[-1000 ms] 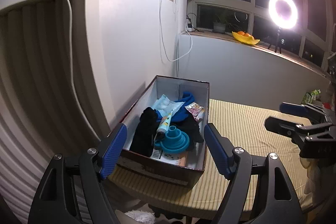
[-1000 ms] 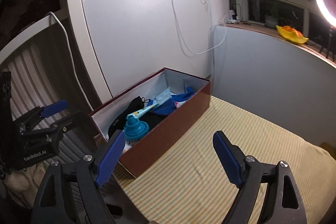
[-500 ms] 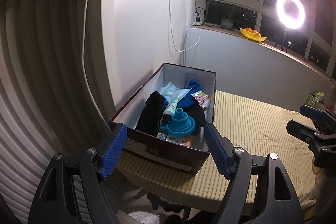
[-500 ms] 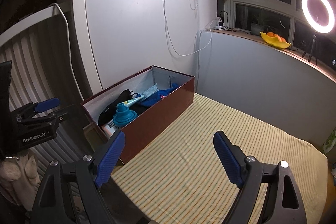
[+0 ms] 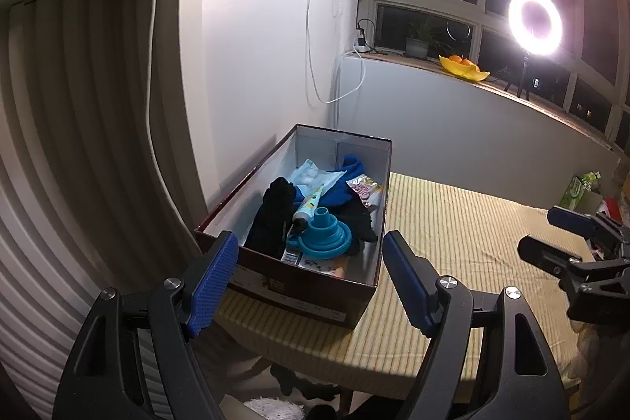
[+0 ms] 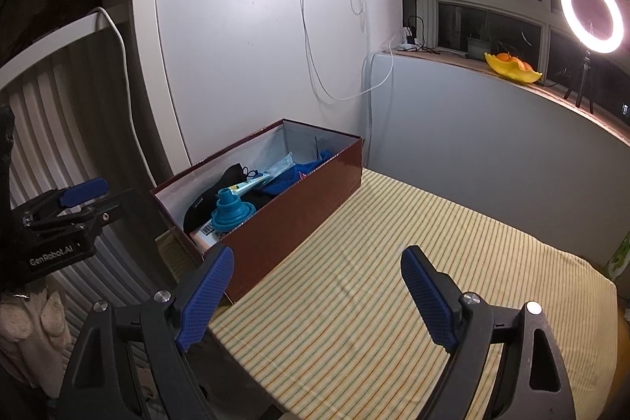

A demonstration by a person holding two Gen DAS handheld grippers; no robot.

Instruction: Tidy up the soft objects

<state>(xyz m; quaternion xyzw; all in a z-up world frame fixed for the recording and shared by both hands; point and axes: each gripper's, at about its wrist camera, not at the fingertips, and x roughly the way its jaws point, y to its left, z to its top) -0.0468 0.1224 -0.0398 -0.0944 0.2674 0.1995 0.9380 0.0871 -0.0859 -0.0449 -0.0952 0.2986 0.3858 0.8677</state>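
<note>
So there's a dark red cardboard box point(image 5: 299, 292) sitting at the left end of a table with a yellow striped cloth point(image 6: 413, 286), pushed up near the white wall point(image 6: 252, 65). The soft stuff is all inside that box: a black cloth point(image 5: 273, 219) along the left side, a blue cloth point(image 5: 340, 187) bunched toward the far end, and a pale blue wipe packet point(image 5: 315, 178) tucked behind them. Mixed in with it are a blue collapsible funnel point(image 5: 325, 237) near the front, a little tube point(image 5: 309, 209) leaning across the black cloth, and a snack packet point(image 5: 364, 188) against the right wall of the box. The left gripper point(image 5: 309, 282) hangs just in front of the near end of the box with both blue pads spread wide, nothing pinched between them. The right gripper point(image 6: 315, 296) is over the bare striped cloth to the right of the box, also spread wide and holding nothing, not touching the box as far as I can see. Far side of the room has a windowsill with a glowing ring light point(image 5: 534, 22) on a small tripod, a yellow bowl point(image 5: 464, 69) with oranges and a potted plant point(image 5: 419, 42). A white cable point(image 6: 327, 65) droops down the wall behind the box.
</note>
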